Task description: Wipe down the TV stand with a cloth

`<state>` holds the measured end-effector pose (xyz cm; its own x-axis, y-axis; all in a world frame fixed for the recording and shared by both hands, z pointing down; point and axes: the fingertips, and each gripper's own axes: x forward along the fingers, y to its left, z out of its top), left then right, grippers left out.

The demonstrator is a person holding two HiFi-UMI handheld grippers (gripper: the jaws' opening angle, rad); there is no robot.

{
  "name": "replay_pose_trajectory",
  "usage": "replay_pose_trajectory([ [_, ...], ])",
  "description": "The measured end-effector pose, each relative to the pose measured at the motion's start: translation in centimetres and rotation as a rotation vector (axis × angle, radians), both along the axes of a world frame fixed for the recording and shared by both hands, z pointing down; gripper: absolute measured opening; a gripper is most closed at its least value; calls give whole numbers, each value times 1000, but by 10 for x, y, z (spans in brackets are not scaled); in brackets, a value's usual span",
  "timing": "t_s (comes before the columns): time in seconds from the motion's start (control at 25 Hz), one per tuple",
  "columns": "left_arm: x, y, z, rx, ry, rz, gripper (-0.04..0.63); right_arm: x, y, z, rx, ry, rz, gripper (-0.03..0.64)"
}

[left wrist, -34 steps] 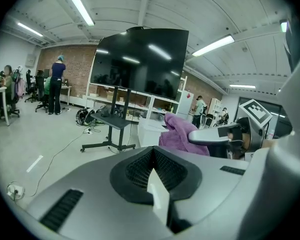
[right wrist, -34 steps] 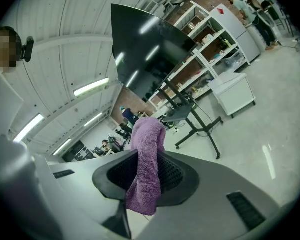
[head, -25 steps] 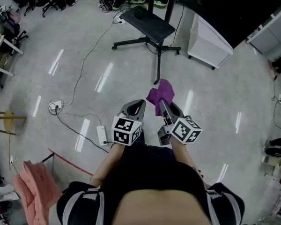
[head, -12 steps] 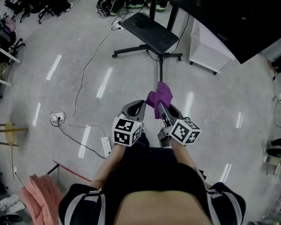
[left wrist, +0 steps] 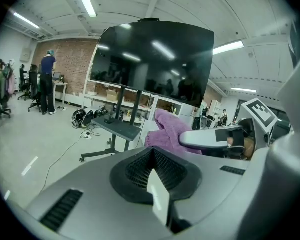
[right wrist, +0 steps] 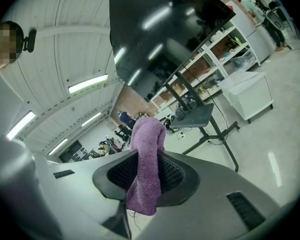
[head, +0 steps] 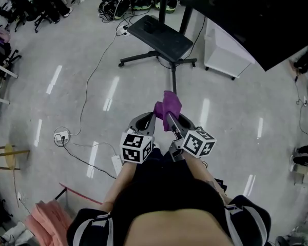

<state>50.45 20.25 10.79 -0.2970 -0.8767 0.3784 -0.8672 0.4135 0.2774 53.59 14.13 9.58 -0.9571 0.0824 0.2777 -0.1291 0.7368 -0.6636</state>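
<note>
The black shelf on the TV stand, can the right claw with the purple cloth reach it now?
Probably not yet. The right claw, shut on the purple cloth, hangs short of the black shelf, with only grey floor between. Nothing blocks the way; stepping closer should do.

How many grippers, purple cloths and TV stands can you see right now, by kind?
Grippers: 2 (left gripper, right gripper)
Cloths: 1 (purple cloth)
Stands: 1 (TV stand)
Total: 4

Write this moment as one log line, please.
right gripper: jaws shut on purple cloth | left gripper: jaws shut, empty | TV stand: ahead, not yet touched
</note>
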Motion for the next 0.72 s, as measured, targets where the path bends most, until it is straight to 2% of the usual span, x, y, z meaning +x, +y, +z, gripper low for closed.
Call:
replay_pose_trajectory([
  [0.48,-15,-11,3,-18,5,-22,6,-20,-32,7,-6,22,17,112],
  [0.72,-54,-14,14,-45,6,-60,6,-62,-50,19,-8,30,14,112],
])
